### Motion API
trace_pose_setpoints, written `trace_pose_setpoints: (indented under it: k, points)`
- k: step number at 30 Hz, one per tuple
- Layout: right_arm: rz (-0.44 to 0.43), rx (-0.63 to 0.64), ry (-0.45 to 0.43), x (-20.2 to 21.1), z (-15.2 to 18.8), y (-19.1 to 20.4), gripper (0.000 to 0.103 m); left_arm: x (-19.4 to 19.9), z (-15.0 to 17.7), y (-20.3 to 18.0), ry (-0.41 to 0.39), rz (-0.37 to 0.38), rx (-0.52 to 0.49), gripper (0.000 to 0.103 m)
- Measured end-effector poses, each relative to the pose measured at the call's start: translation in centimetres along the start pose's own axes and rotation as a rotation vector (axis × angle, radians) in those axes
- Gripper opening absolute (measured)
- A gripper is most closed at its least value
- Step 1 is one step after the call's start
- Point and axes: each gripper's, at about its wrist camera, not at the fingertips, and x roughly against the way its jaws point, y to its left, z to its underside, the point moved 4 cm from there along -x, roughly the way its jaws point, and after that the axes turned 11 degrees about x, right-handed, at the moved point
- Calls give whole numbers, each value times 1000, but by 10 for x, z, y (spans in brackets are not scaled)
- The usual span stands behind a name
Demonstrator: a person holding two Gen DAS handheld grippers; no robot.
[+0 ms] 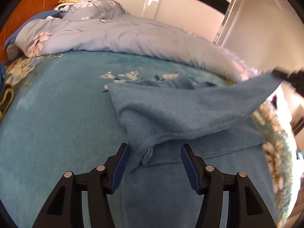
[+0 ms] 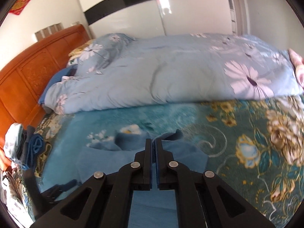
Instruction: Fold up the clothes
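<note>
Garment: blue fleece top [image 1: 171, 114] lies on the teal floral blanket [image 1: 57, 114], near the bed's front edge, centre to 3 o'clock in the left view; flat there likely so it can be folded in place.
Left gripper [image 1: 154, 167]: jaws apart, roughly half spread; garment's hem corner lies between them, pads not pressing, so nothing held.
Why open: judged a let-go of the near corner, or lining up to take it; can't tell which.
Right gripper [image 2: 153, 144]: jaws clamped together on an edge of the blue fleece; a bit of cloth sticks up just past the tips at 12 o'clock.
Lifted part: in the left view a sleeve or side panel rises off the bed toward 2 o'clock, up to a dark blurred shape, likely the right gripper; raised probably to carry it across the body as a fold.
Duvet [image 2: 161, 72]: bunched along the far side, 12 o'clock, clear of the work area.
Side pile: other clothes [image 2: 28, 148] at 9 o'clock by the headboard.
Stage: early fold, judged.
</note>
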Motion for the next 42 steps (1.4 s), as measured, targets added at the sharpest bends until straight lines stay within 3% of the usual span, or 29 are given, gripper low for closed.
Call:
trace_pose_setpoints:
  k: [5, 8, 10, 18, 23, 28, 31, 37, 42]
  points:
    - [-21, 25, -28, 8, -10, 10, 3, -3, -14, 24, -35, -119, 75, 60]
    - [-1, 36, -14, 3, -2, 6, 3, 15, -21, 50, -106, -120, 184, 60]
    - [-6, 12, 13, -4, 14, -1, 3, 19, -19, 62, -101, -106, 225, 62]
    - [-8, -89, 200, -43, 107, -28, 3, 14, -2, 70, -54, -84, 212, 65]
    - [-13, -82, 193, -43, 97, -28, 3, 15, -8, 68, -61, -88, 218, 65]
    - [-24, -11, 60, -17, 40, -16, 3, 22, -13, 65, -96, -70, 224, 65]
    - [-20, 11, 3, -5, 30, -13, 3, 22, -11, 61, -98, -73, 199, 65]
    - [18, -46, 169, -42, 91, -37, 3, 14, -4, 60, -53, -72, 187, 65]
    - [19, -69, 209, -47, 118, -43, 3, 15, -4, 60, -48, -73, 175, 65]
